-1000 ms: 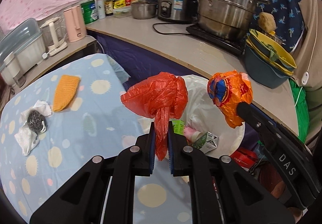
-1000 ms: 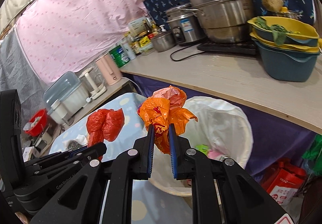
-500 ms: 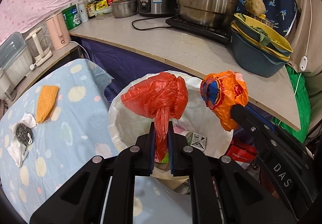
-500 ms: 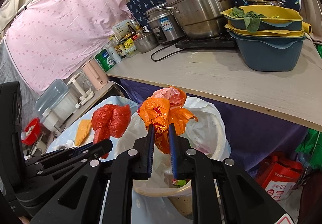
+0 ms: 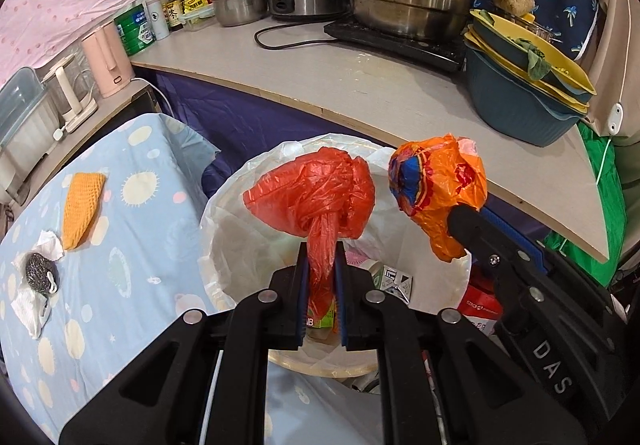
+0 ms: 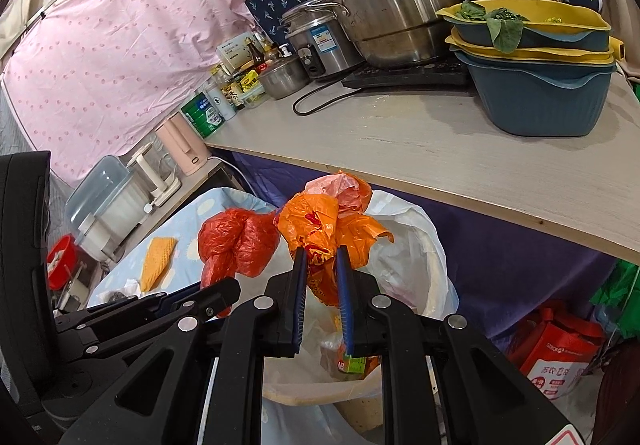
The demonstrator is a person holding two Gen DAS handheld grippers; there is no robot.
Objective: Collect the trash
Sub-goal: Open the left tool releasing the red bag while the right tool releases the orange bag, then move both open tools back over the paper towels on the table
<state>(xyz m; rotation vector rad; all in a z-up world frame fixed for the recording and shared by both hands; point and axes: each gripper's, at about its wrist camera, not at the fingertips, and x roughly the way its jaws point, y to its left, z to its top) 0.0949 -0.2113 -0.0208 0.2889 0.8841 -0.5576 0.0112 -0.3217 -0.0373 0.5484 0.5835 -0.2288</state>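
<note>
Release over the bin was judged the step in hand. The left gripper point(image 5: 321, 265) was clenched on the twisted neck of the red bag point(image 5: 316, 193), which rose toward twelve o'clock above the lined trash bin point(image 5: 224, 245). The right gripper point(image 6: 322, 269), at three o'clock of it, had its jaws just easing apart, the orange bag point(image 6: 320, 229) between them, above the bin's mouth. Both bags were judged set to fall inside.

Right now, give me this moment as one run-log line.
left tool: shut on red bag | right tool: opening, orange bag between | both over bin
</note>
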